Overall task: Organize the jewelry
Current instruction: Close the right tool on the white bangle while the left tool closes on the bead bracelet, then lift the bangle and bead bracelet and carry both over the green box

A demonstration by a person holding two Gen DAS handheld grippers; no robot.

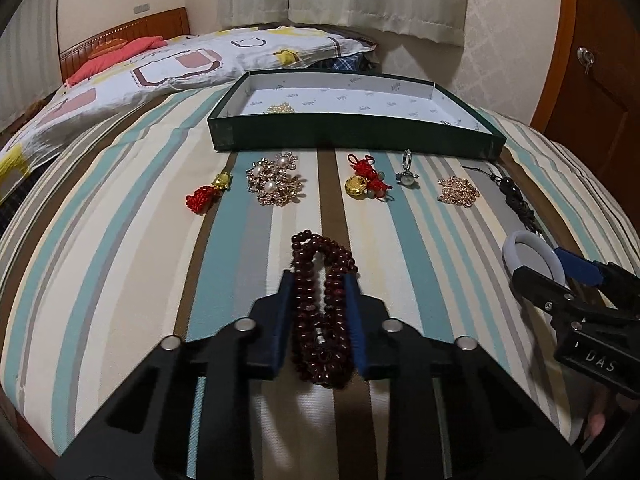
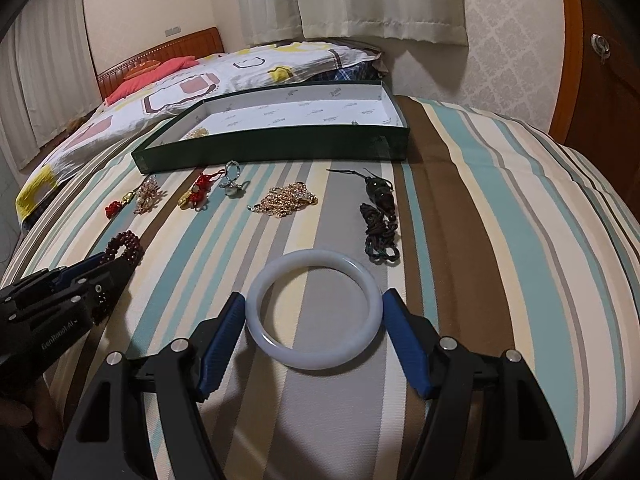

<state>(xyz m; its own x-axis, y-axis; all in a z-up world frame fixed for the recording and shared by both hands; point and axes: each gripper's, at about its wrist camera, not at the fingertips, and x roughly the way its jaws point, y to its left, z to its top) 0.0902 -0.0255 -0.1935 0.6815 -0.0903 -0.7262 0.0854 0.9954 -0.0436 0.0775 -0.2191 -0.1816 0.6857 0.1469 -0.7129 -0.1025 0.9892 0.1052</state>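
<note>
A dark red bead bracelet (image 1: 324, 308) lies on the striped bed, and my left gripper (image 1: 320, 276) is shut on it, with a blue pad pressing on each side. From the right wrist view the same bracelet (image 2: 124, 246) sticks out past the left gripper (image 2: 108, 264). A white bangle (image 2: 312, 360) lies flat with my right gripper (image 2: 314, 298) shut on it, one pad touching each side of its rim. The bangle (image 1: 510, 248) and right gripper (image 1: 548, 264) also show at the right of the left wrist view. A shallow green box (image 1: 352, 136) sits beyond, with a small gold piece (image 1: 280, 109) inside.
In front of the box lie a red tassel (image 1: 204, 196), a pearl cluster (image 1: 274, 184), a red knot with a gold bell (image 1: 366, 180), a ring charm (image 1: 407, 172), a gold chain (image 1: 458, 192) and a dark cord pendant (image 1: 516, 196). A patterned quilt (image 1: 160, 68) lies behind.
</note>
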